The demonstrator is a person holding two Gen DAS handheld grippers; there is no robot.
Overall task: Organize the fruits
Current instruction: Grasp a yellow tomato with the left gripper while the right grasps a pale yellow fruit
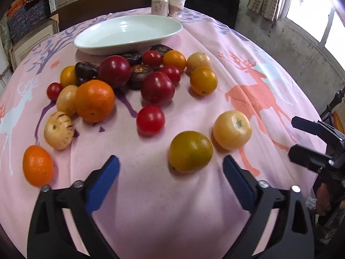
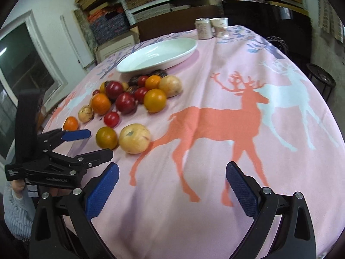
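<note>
On a pink deer-print tablecloth (image 2: 215, 129), loose fruits (image 1: 120, 82) cluster just before an empty white dish (image 1: 127, 34). Left gripper (image 1: 170, 168) and right gripper (image 2: 172, 172) both hover with jaws apart, holding nothing.

table (image 1: 172, 215) – pink deer cloth | fruits (image 1: 151, 86), plate (image 1: 129, 43), can (image 1: 159, 5), probably cup (image 1: 176, 7)
</note>
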